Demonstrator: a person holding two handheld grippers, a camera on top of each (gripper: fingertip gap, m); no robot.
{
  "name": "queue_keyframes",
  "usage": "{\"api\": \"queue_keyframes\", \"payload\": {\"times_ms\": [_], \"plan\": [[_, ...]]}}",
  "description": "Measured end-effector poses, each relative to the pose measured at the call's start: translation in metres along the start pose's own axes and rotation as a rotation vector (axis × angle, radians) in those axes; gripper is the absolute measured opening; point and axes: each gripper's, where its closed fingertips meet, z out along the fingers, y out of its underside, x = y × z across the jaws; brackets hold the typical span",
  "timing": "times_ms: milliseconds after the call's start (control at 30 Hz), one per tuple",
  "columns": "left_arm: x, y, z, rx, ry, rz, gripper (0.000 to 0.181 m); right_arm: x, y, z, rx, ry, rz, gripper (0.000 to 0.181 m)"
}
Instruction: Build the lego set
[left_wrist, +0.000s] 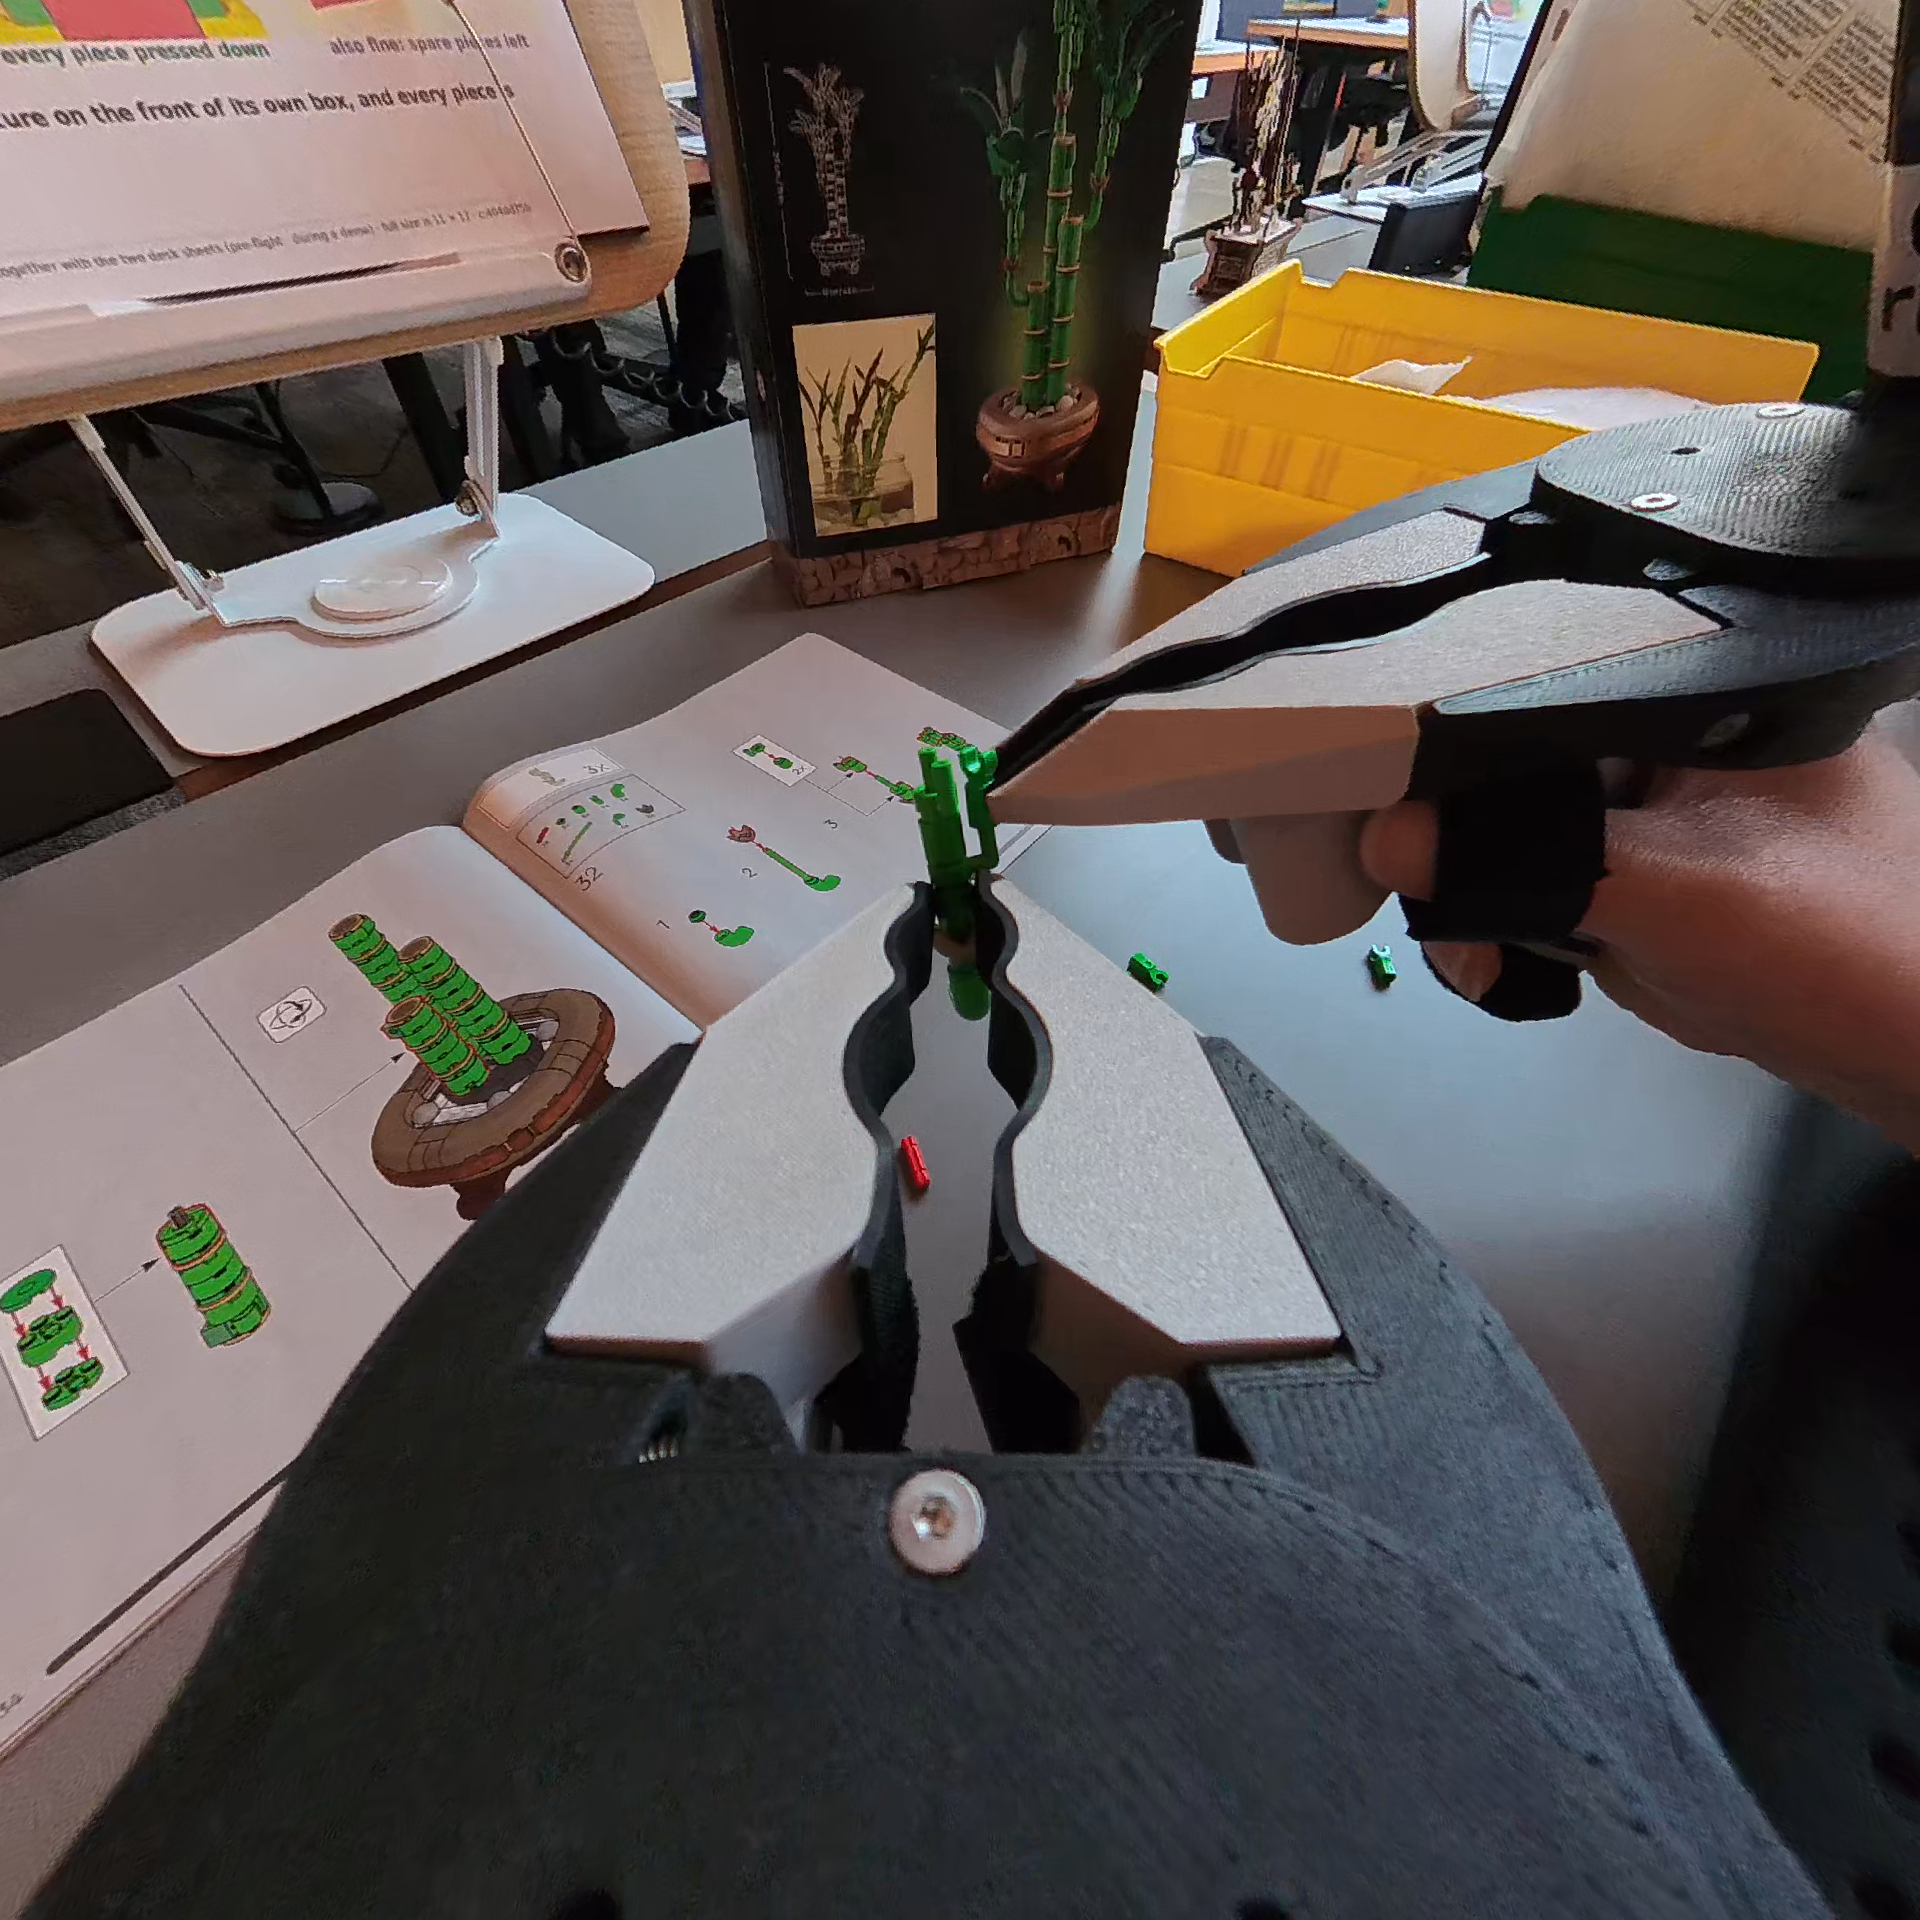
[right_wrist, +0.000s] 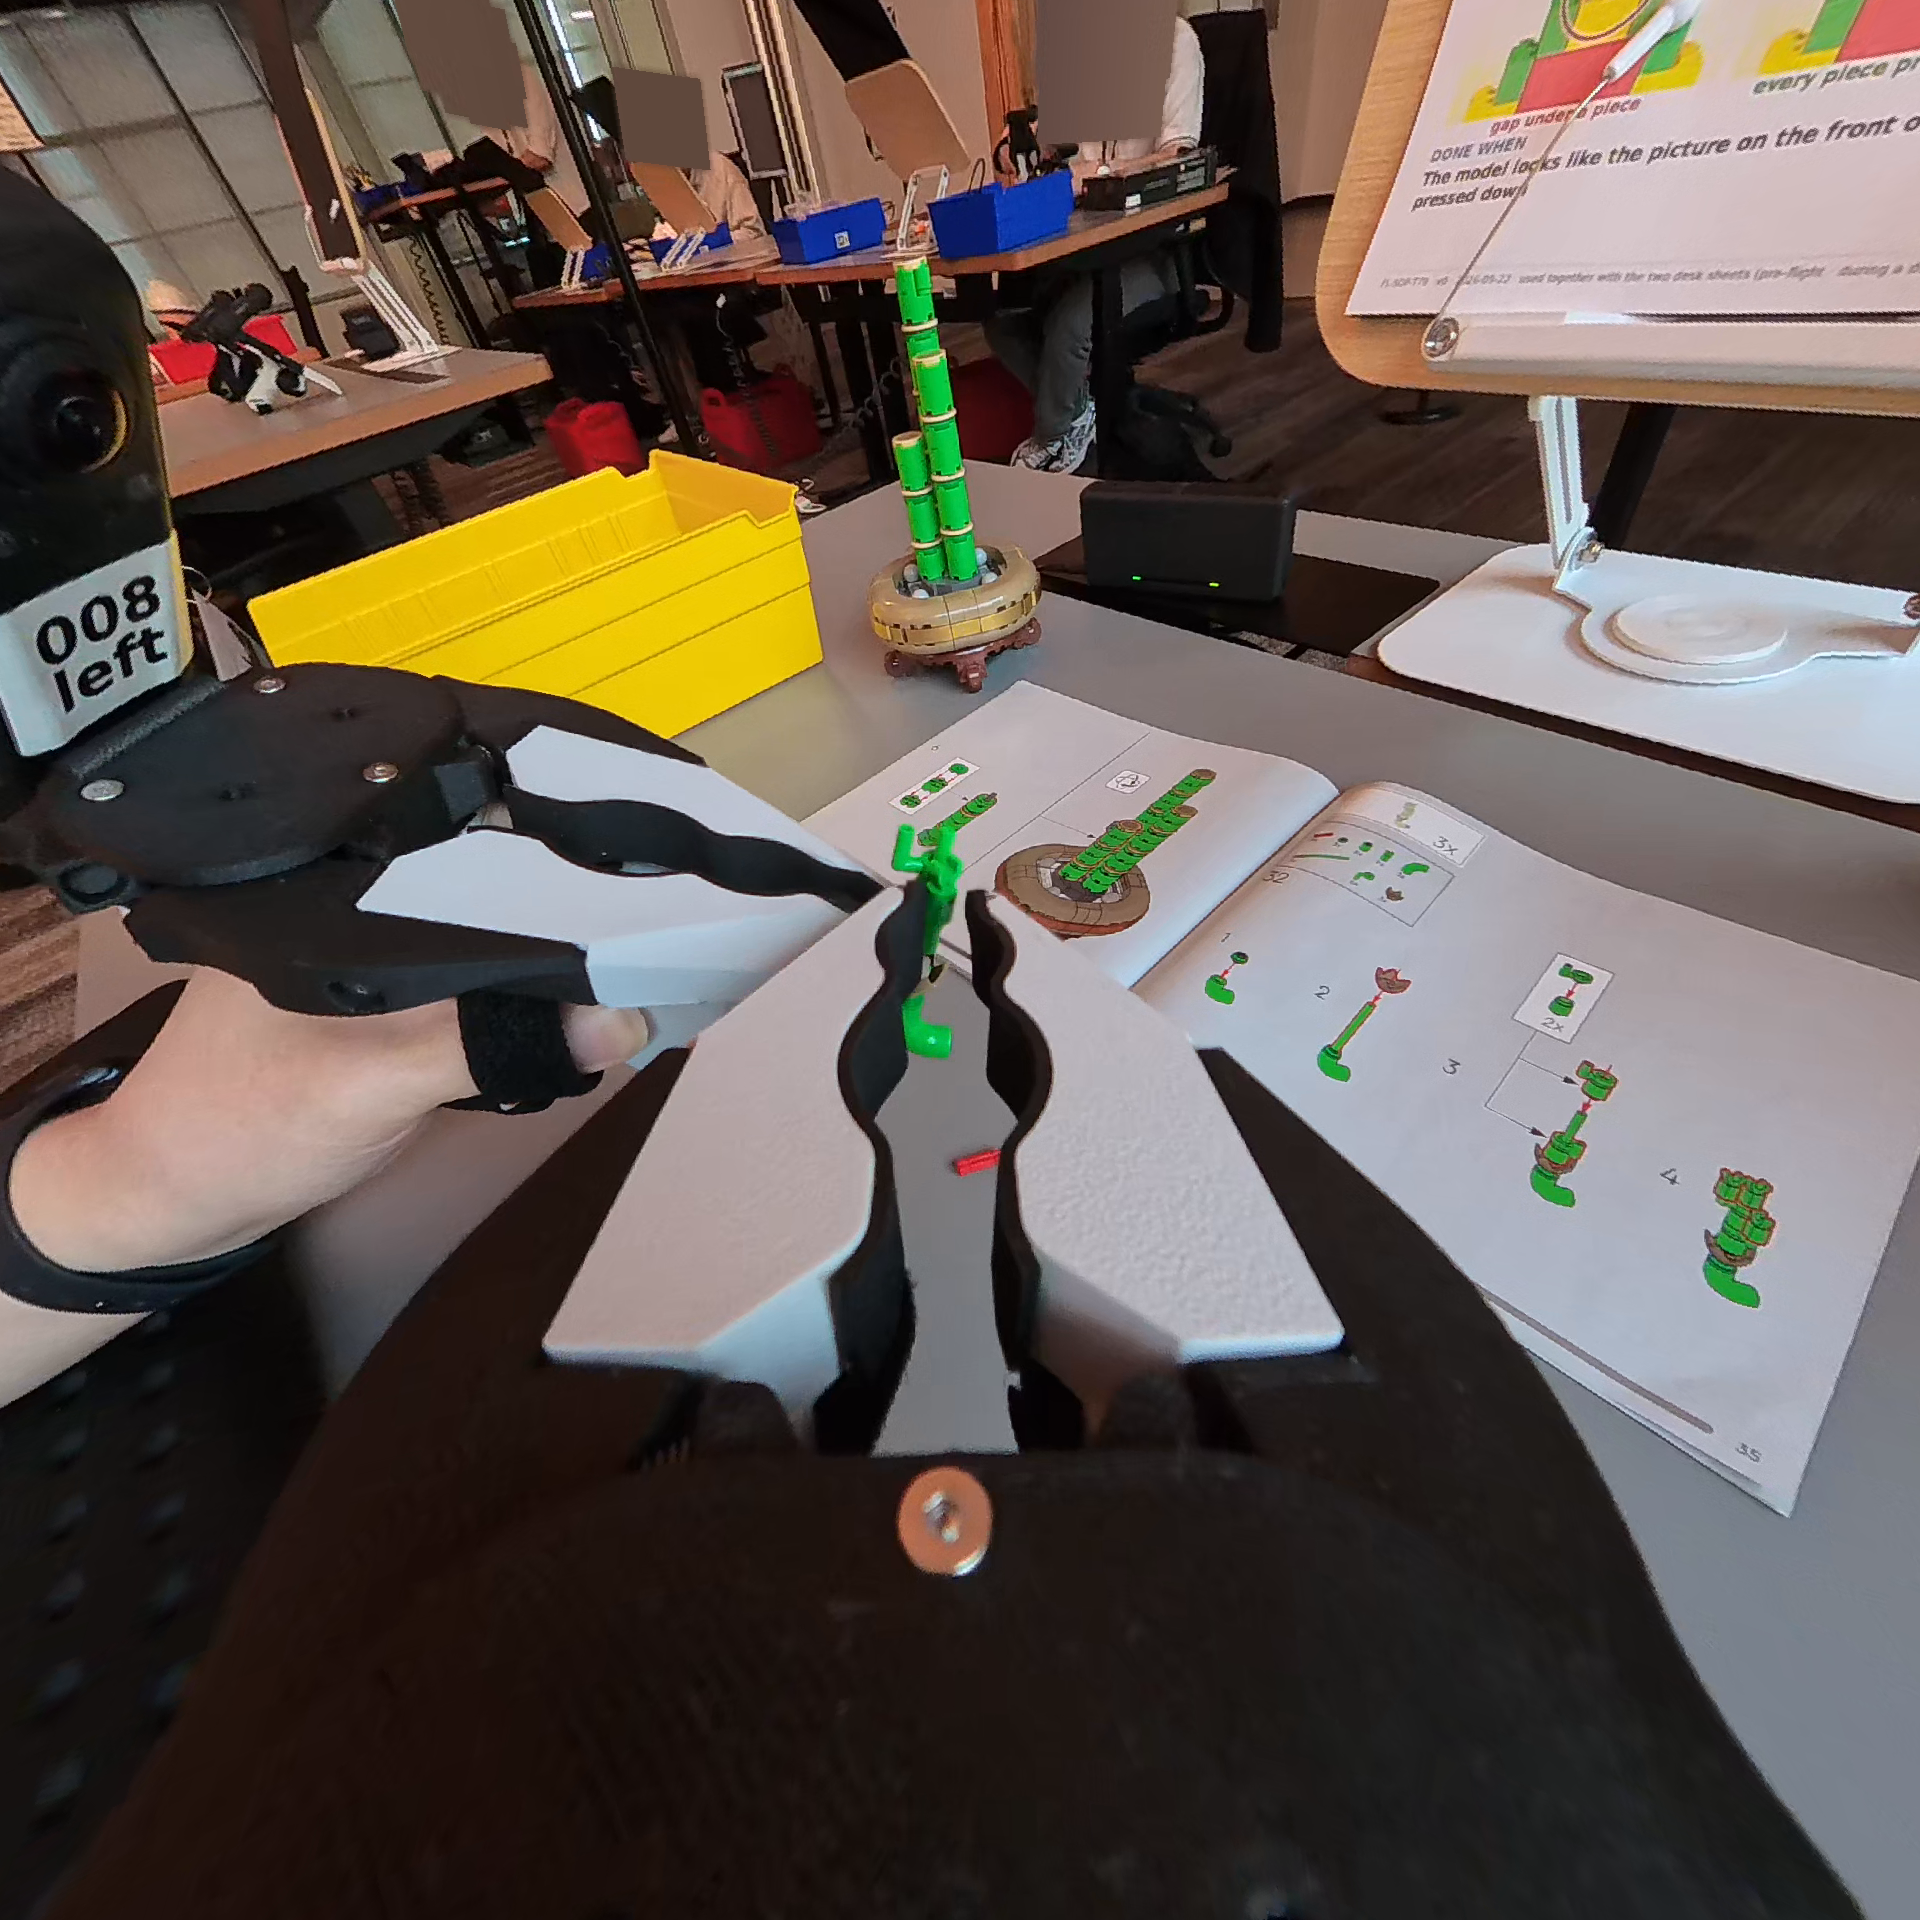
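Two tongs meet above the tabletop (left_wrist: 1455, 1143): left tongs (left_wrist: 954, 902) clenched on the green stem (left_wrist: 951, 831) to steady it, right tongs (right_wrist: 940, 909) from 3 o'clock pinching its top, apparently seating a piece.

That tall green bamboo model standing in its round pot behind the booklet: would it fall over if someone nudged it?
Probably, if pushed high up: the bamboo model is tall and thin over a small footed pot. Its stacked segments look pressed together, so they might snap apart. A low nudge on the table would likelier slide it.
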Motion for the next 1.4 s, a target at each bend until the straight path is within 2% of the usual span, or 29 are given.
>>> {"api": "queue_keyframes", "payload": {"times_ms": [500,867,1233,1400], "plan": [[0.0005,0.0013,0.0013,-0.009,-0.006,0.016,0.006,-0.0009,0.0028,0.0009,-0.015,-0.016,0.035,0.004],[0.0085,-0.0039,-0.0023,0.018,0.069,-0.011,0.006,-0.0054,-0.0013,-0.0068,0.025,-0.19,0.156,0.004],[0.005,-0.0015,-0.0011,0.007,0.041,-0.012,0.006,-0.0039,0.0004,-0.0032,0.01,-0.108,0.103,0.004],[0.0075,-0.0009,-0.0008,0.002,0.054,-0.005,0.005,-0.0041,0.0019,-0.0052,0.001,-0.162,0.138,0.004]]}}
